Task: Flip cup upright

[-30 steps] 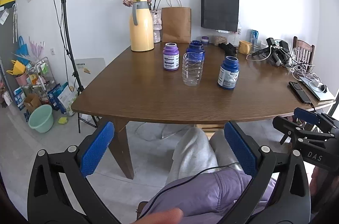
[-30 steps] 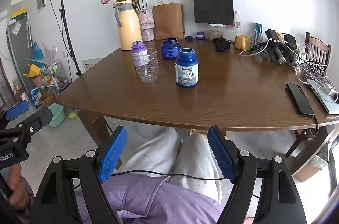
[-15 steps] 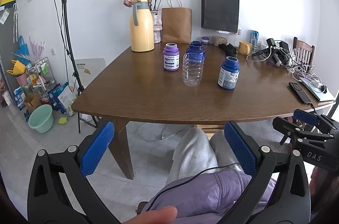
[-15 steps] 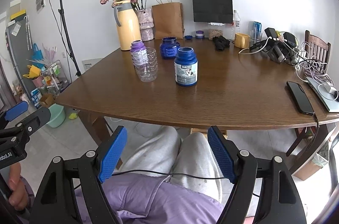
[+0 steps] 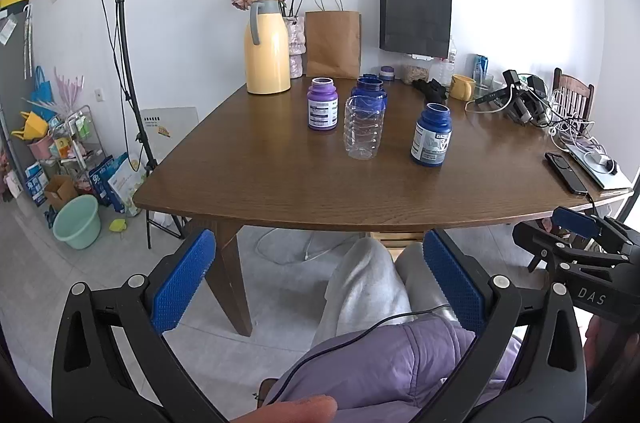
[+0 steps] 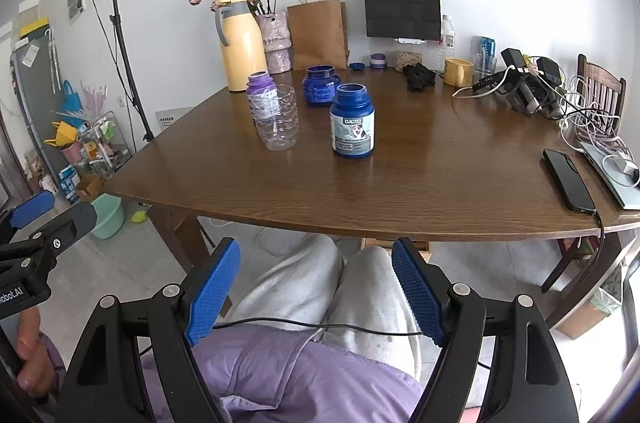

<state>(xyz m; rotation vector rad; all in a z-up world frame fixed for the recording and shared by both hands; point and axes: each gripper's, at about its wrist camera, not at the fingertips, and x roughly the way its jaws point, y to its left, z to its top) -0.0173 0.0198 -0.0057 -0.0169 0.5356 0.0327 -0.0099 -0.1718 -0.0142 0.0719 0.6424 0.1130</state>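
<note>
The left gripper (image 5: 316, 275) hangs low in front of the table edge, its blue-padded fingers (image 5: 184, 279) spread wide with nothing between them; behind the gap lie the seated person's grey trouser legs (image 5: 362, 287) and a lilac jacket (image 5: 384, 363). The right gripper (image 6: 316, 287) is held the same way, jaws wide apart and empty, over the same lap (a thin black cable (image 6: 320, 323) runs across it). Each gripper shows at the edge of the other's view, both well short of the table.

Beyond them the brown wooden table (image 6: 420, 183) carries the task's thing: a clear ribbed plastic cup (image 5: 363, 132) standing near the middle, left of a blue labelled jar (image 5: 432, 136) and just in front of a purple jar (image 5: 322, 104) and a second, darker blue jar (image 6: 321, 85). Its wide open rim appears to face up, though the clear plastic makes that hard to judge for sure.

Further back stand a yellow thermos jug (image 5: 267, 45), a vase of faded roses (image 5: 296, 43), a brown paper bag (image 5: 333, 43) and a black paper bag (image 5: 416, 11) against the white wall. At the right end lie a black phone (image 6: 568, 179), a laptop (image 6: 612, 171) and tangled cables (image 6: 592, 127).
</note>
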